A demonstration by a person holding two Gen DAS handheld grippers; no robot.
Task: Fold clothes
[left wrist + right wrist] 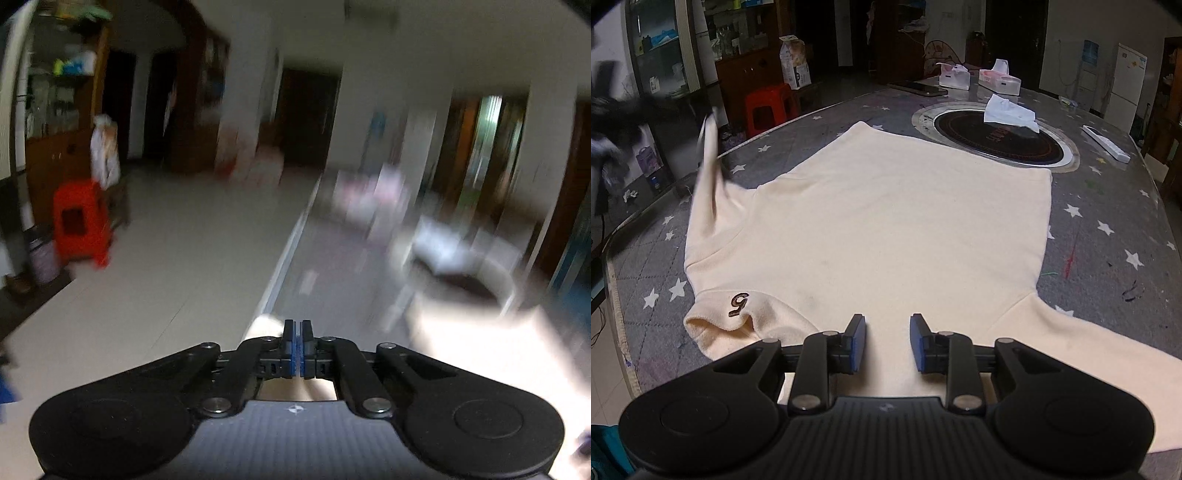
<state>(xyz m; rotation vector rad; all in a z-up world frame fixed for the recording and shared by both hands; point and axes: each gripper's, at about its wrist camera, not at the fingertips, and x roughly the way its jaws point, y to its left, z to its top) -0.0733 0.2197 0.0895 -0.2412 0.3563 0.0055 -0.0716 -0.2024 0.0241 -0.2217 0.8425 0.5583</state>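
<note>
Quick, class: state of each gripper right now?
Left gripper: shut, apparently pinching a corner of the cream shirt.
Right gripper: open, empty, above the shirt.

Dim room, left view motion-blurred

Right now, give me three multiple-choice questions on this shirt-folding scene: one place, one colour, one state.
1. Where does the black embroidered "5" sit?
A. on a sleeve
B. on the collar
C. on the table

2. What colour is the plastic stool?
A. blue
B. red
C. white

3. How stands the right hand-held gripper?
A. open
B. shut on cloth
C. out of view

Key: 1 A, the mark lies on the near-left sleeve of the cream shirt. 2 B, it shows red in both views. 3 A, a clear gap separates its blue pads.
</note>
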